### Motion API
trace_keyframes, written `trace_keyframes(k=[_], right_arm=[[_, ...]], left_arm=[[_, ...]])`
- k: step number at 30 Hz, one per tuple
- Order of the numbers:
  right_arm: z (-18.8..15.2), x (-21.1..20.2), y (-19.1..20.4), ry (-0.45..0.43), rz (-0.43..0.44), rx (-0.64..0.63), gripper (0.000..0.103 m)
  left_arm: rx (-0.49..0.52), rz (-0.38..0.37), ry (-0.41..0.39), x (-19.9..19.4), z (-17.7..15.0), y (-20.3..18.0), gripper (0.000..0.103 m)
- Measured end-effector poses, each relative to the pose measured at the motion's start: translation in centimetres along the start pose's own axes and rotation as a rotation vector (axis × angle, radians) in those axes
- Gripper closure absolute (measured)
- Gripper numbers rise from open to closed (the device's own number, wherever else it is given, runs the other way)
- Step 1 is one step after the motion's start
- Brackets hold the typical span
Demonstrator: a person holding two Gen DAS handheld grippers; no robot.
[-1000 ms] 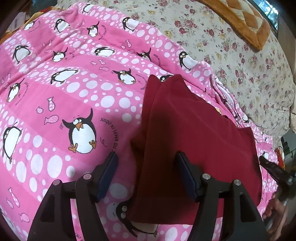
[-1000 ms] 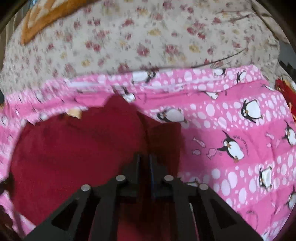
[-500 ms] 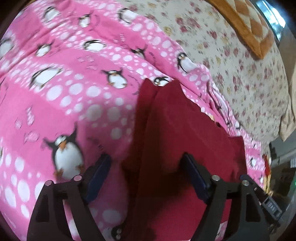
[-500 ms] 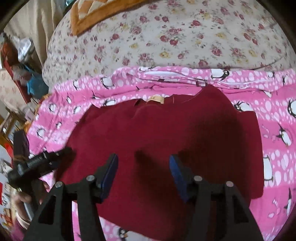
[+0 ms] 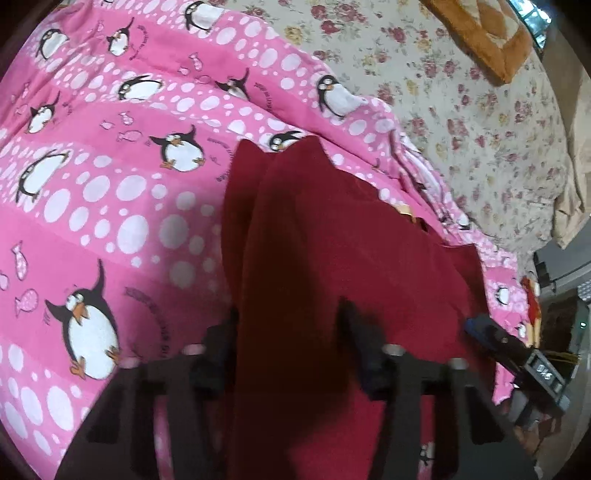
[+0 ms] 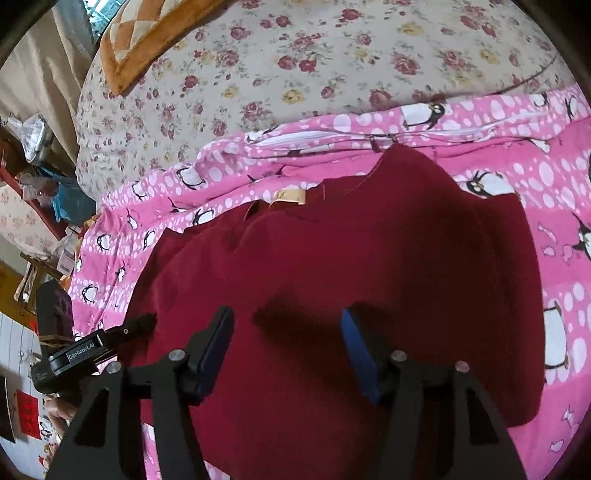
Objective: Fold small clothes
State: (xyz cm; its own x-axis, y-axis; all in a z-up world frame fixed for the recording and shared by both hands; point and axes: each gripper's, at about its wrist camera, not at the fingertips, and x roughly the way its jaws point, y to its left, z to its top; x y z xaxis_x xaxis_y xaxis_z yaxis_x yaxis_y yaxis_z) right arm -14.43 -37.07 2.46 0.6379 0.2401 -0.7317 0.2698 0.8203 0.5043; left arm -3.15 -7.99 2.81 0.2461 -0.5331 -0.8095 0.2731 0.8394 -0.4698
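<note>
A dark red shirt (image 6: 369, 266) lies on the pink penguin blanket (image 6: 554, 192), one side folded over the body, with its tan neck label (image 6: 288, 196) at the far edge. My right gripper (image 6: 286, 325) is open and empty, just above the middle of the shirt. My left gripper (image 5: 290, 325) is open, its fingers astride the folded left edge of the shirt (image 5: 332, 240); the view is blurred. The left gripper also shows at the shirt's left edge in the right wrist view (image 6: 140, 325), and the right gripper in the left wrist view (image 5: 480, 328).
The penguin blanket (image 5: 110, 184) lies over a floral bedspread (image 6: 314, 66). An orange patterned cushion (image 5: 484, 33) sits at the far side. Shelves and clutter (image 6: 33, 184) stand beyond the bed's left edge.
My right gripper let go of the folded sleeve, opened and drew back over the shirt's middle. My left gripper moved forward along the shirt's left edge, still open.
</note>
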Motion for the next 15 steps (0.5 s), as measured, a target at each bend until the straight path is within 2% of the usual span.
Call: trace_keyframes(k=[5, 12, 15], right_arm=[[-0.2, 0.1, 0.1, 0.006, -0.001, -0.011, 0.034], [-0.5, 0.2, 0.3, 0.007, -0.009, -0.029, 0.033], [-0.6, -0.3, 0.4, -0.008, 0.019, -0.023, 0.033]], left_arm=[[0.050, 0.015, -0.034, -0.4, -0.5, -1.3, 0.092], [0.040, -0.073, -0.082, -1.6, -0.2, -1.8, 0.094], [0.028, -0.095, -0.081, -1.6, -0.1, -1.8, 0.094]])
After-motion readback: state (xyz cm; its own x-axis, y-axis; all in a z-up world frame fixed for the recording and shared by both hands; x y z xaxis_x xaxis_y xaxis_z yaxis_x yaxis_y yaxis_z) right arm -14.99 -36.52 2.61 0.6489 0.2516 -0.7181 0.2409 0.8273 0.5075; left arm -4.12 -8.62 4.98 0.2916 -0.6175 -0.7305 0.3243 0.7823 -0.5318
